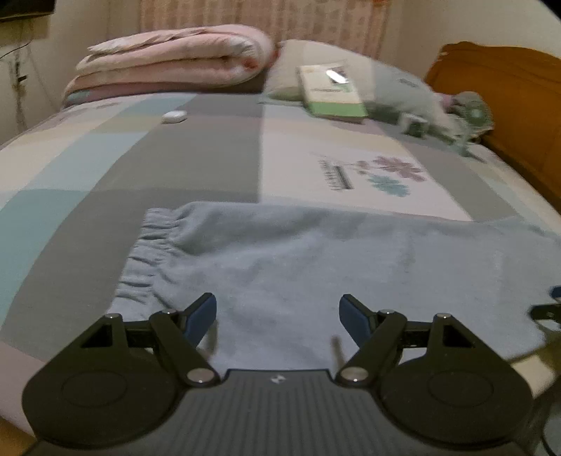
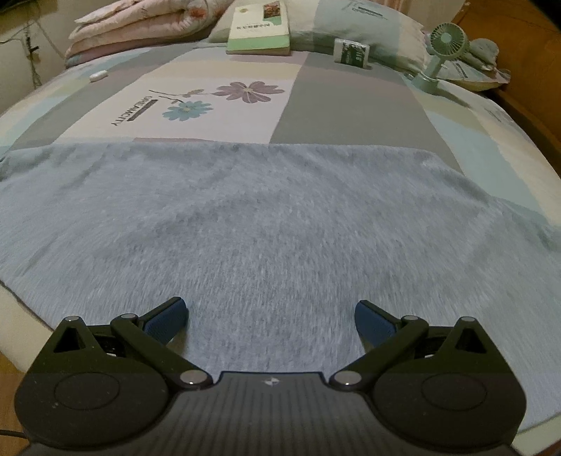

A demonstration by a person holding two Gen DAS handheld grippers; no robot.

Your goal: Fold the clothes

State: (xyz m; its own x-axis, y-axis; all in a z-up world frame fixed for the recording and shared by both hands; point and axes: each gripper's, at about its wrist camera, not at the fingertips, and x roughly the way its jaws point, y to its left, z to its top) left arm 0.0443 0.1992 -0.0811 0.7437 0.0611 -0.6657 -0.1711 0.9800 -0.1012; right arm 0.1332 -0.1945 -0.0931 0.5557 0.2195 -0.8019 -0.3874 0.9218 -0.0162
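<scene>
Light blue fleece trousers [image 1: 315, 259] lie flat across the near edge of the bed, their elastic waistband [image 1: 147, 252] at the left in the left wrist view. My left gripper [image 1: 277, 315] is open just above the fabric near the waistband end, nothing between its blue pads. In the right wrist view the same blue fleece [image 2: 263, 217] fills the lower half. My right gripper [image 2: 271, 319] is open over it, holding nothing. Part of the right gripper [image 1: 547, 308] shows at the right edge of the left wrist view.
The bed has a patchwork sheet [image 2: 217, 94] with flower prints. At the far end sit a folded pink quilt [image 1: 168, 59], a pillow [image 2: 368, 21], a green book [image 2: 259, 28], a small box [image 2: 352, 52], a desk fan [image 2: 445, 45] and a small white case [image 1: 173, 116]. A wooden headboard [image 1: 508, 91] stands on the right.
</scene>
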